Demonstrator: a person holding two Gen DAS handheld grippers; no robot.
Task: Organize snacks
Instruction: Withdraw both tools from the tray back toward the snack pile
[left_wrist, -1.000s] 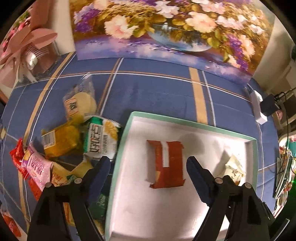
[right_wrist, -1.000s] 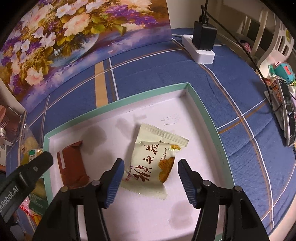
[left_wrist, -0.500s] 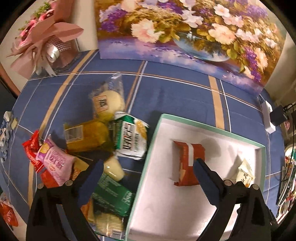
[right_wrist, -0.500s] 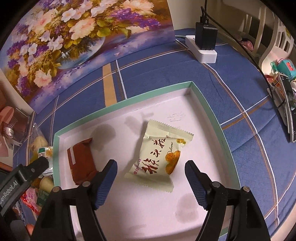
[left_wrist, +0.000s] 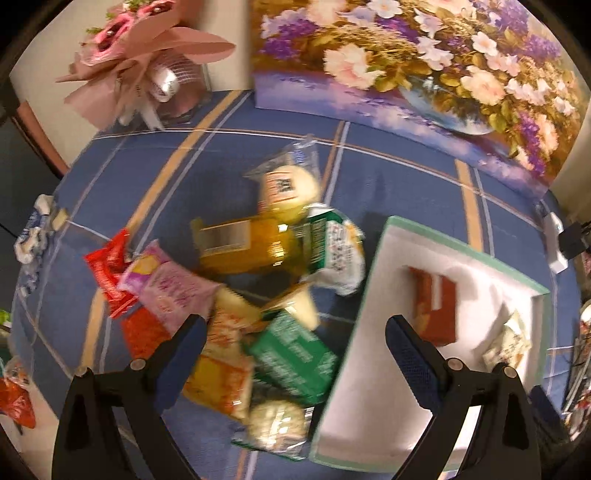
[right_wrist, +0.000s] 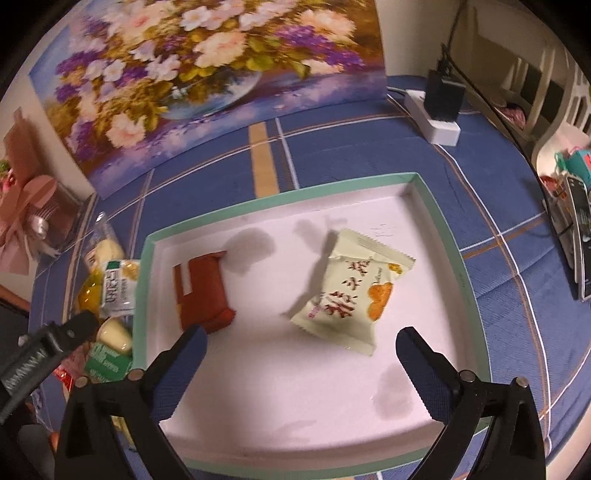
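A white tray with a teal rim (right_wrist: 443, 221) (left_wrist: 373, 266) holds a red-brown packet (right_wrist: 201, 291) (left_wrist: 436, 306) and a pale green packet (right_wrist: 351, 291) (left_wrist: 506, 343). To its left lies a heap of snacks: a green box (left_wrist: 291, 354), a yellow packet (left_wrist: 243, 247), a pink packet (left_wrist: 170, 288), a green-and-white packet (left_wrist: 334, 251). My left gripper (left_wrist: 295, 332) hangs open over the heap at the green box, nothing between its fingers. My right gripper (right_wrist: 301, 343) hovers above the tray, its jaws opening; the pale green packet lies apart, just beyond them.
A flower painting (right_wrist: 207, 74) leans at the back. A pink wrapped bouquet (left_wrist: 147, 62) stands back left. A white power strip with a black adapter (right_wrist: 439, 107) sits back right. More red wrappers (left_wrist: 107, 269) lie at the heap's left.
My left gripper moved left from over the tray to over the snack heap. My right gripper opened wide, rose a little, and left the pale green packet lying in the tray.
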